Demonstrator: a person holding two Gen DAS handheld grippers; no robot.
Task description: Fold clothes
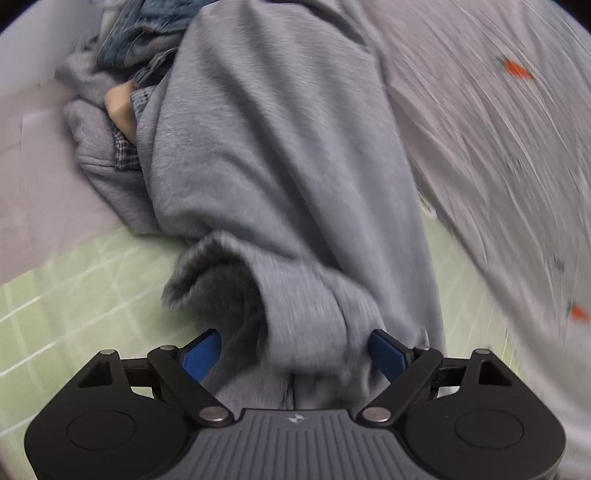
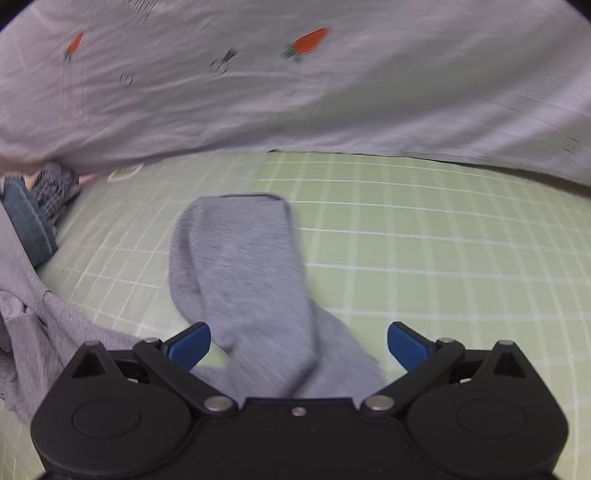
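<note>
A grey fleece garment [image 1: 266,147] lies lengthwise on the green checked sheet [image 1: 74,295]. Its open cuff [image 1: 218,280] shows the dark fuzzy inside. My left gripper [image 1: 294,350] is open, and the garment's near end lies between the blue pads [image 1: 201,356] without being pinched. In the right wrist view a grey sleeve or leg [image 2: 236,266] stretches away from me over the sheet [image 2: 406,240]. My right gripper [image 2: 298,341] is open wide astride its near part, with both pads clear of the cloth. More grey fabric [image 2: 33,325] bunches at the left.
A white quilt with carrot prints [image 1: 480,129] [image 2: 295,92] borders the sheet at the back and right. A heap of other clothes, denim [image 1: 136,33] [image 2: 26,221] and plaid [image 1: 125,151] [image 2: 55,184], lies at the far left. A pale wall runs beyond it.
</note>
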